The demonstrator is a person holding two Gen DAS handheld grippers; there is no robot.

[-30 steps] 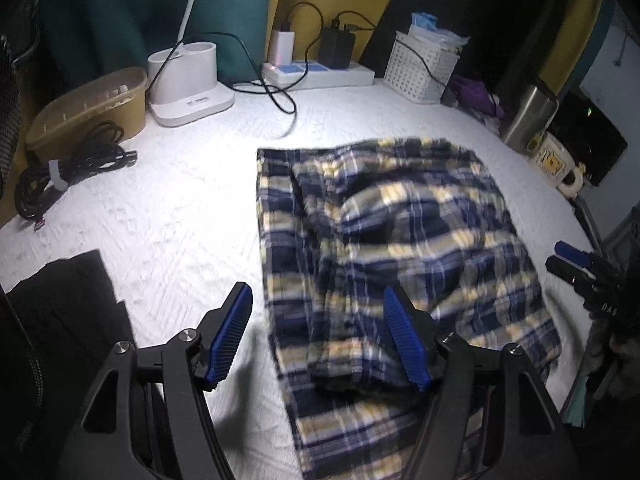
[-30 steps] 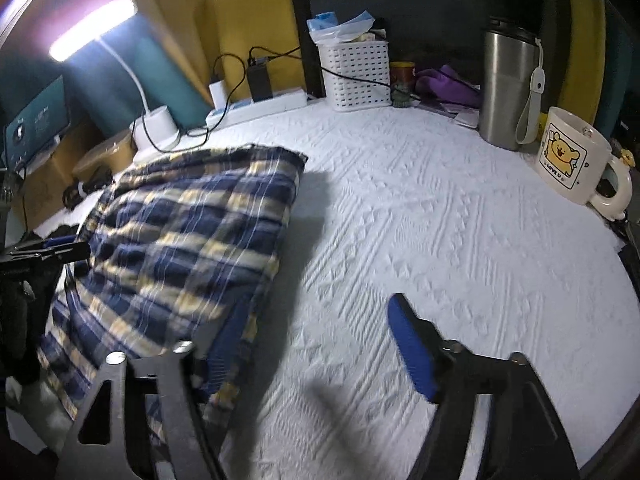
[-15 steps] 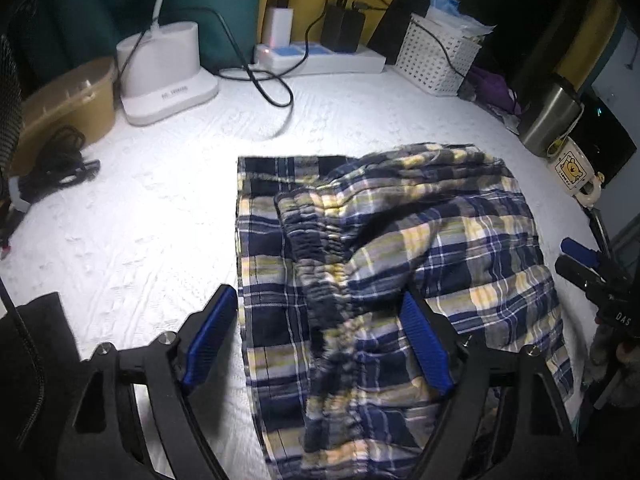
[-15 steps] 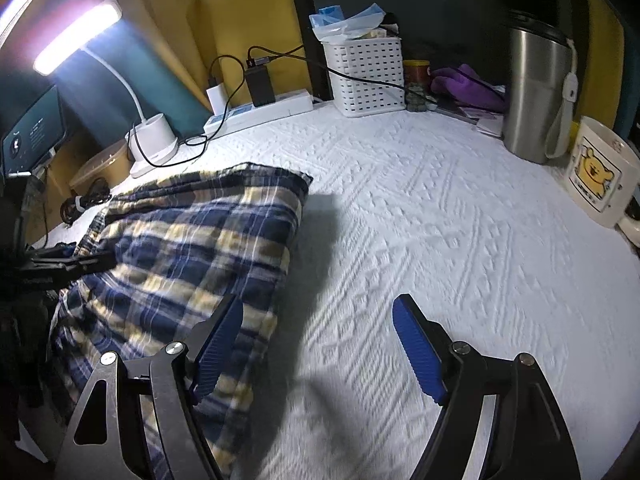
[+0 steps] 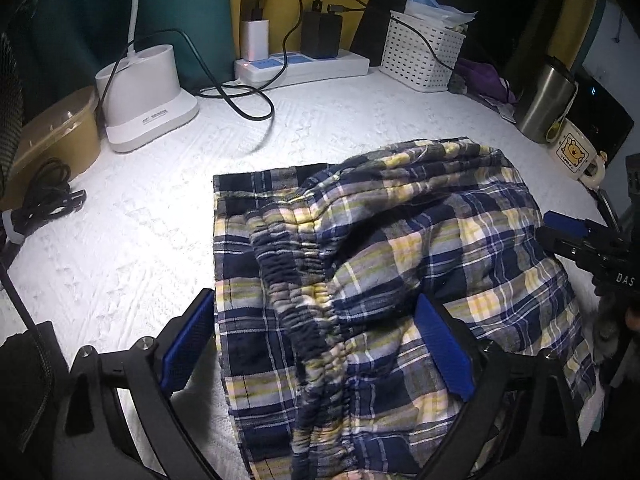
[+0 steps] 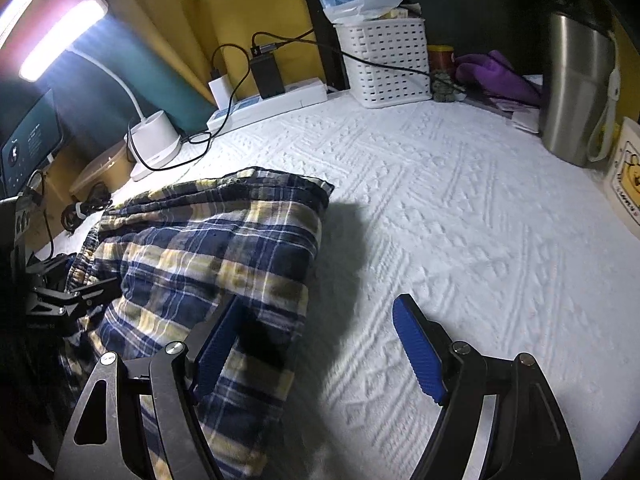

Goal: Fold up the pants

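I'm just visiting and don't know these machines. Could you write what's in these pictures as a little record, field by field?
Garment: plaid pants, bunched in a loose fold, elastic waistband on top
Surface: white textured cover
Left gripper: open, fingers either side of the waistband
Right gripper: open, at the pants' right edge, one finger against the cloth
Behind: white lamp base, power strip, white basket
Right side: steel tumbler, cartoon mug
Fold state: unfinished, not flat
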